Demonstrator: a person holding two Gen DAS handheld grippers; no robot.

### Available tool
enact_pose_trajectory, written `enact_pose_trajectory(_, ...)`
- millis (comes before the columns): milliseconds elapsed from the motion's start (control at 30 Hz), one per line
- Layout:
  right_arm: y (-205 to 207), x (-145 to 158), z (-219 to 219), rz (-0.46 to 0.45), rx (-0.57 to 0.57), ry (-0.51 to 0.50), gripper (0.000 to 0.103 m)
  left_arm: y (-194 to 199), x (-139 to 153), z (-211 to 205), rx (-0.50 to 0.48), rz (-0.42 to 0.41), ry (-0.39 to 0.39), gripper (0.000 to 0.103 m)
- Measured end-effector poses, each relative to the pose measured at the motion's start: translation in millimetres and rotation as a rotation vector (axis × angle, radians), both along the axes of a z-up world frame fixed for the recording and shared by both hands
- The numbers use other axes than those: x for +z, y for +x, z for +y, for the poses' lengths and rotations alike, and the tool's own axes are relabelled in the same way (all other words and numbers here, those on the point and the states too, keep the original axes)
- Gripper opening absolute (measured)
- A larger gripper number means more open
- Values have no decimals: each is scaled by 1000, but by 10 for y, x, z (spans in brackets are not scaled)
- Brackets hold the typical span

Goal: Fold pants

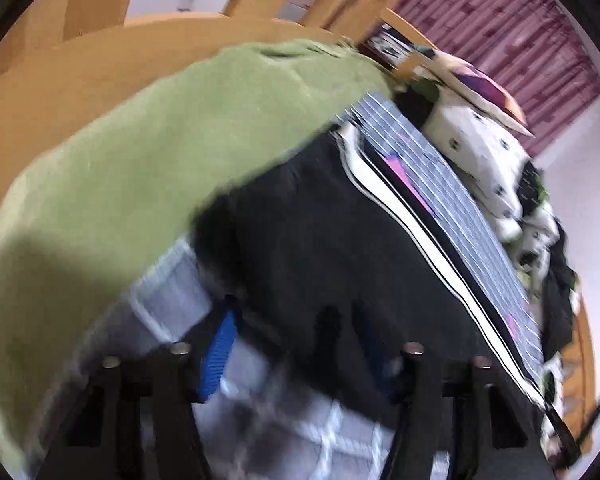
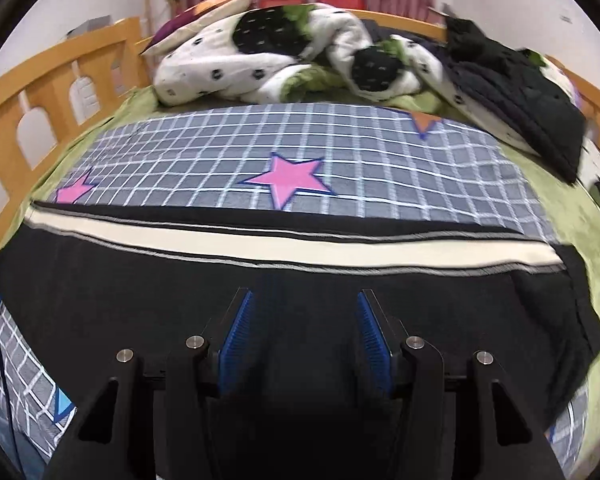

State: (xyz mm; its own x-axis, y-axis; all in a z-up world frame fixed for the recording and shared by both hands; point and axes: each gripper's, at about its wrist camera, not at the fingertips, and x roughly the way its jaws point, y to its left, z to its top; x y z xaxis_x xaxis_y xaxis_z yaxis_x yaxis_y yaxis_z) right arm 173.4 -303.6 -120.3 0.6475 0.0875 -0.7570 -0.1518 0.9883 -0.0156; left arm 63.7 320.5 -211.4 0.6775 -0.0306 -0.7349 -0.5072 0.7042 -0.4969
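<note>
Black pants (image 2: 260,280) with a white side stripe (image 2: 284,246) lie flat across a grey checked cloth with pink stars (image 2: 300,152) on the bed. My right gripper (image 2: 306,308) is open, its blue-padded fingers spread just above the black fabric, empty. In the left wrist view, which is blurred and tilted, the pants (image 1: 320,232) run diagonally with the stripe (image 1: 412,216) along their right side. My left gripper (image 1: 284,320) is open at the pants' near end, over the edge where black fabric meets the checked cloth (image 1: 284,408).
A green sheet (image 1: 140,152) covers the bed. A crumpled white and black quilt (image 2: 284,56), a pillow (image 2: 204,16) and a dark garment (image 2: 516,96) lie at the far end. A wooden bed rail (image 2: 48,92) runs along the left.
</note>
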Motion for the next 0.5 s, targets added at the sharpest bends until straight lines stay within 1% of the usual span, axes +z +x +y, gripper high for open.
enact_pose_trajectory(33, -41, 38, -53, 0, -23, 4, 53, 21, -18, 76, 28, -7, -19, 36)
enact_pose_trajectory(100, -175, 143, -179, -6, -62, 24, 53, 16, -75, 207, 67, -50, -98, 36)
enact_pose_trajectory(167, -318, 260, -283, -14, -92, 19, 53, 61, -72, 291, 80, -67, -133, 36)
enact_pose_trajectory(200, -383, 324, -321, -18, -101, 3, 53, 107, -64, 289, 72, -63, -124, 36)
enact_pose_trajectory(300, -538, 557, -377, -39, -121, -74, 53, 197, 3, 252, 53, -23, -54, 35)
enact_pose_trajectory(333, -569, 634, -391, -46, -131, -91, 53, 206, 32, 235, 55, -1, -22, 28)
enact_pose_trajectory(367, -599, 722, -414, -53, -145, -88, 53, 184, 55, 208, 53, 9, 3, 26)
enact_pose_trajectory(433, -654, 873, -486, -58, -180, -48, 53, 194, 183, 171, 38, 17, 56, 16)
enact_pose_trajectory(500, -689, 989, -545, -57, -215, -9, 53, 212, 417, 76, 1, -12, 123, 15)
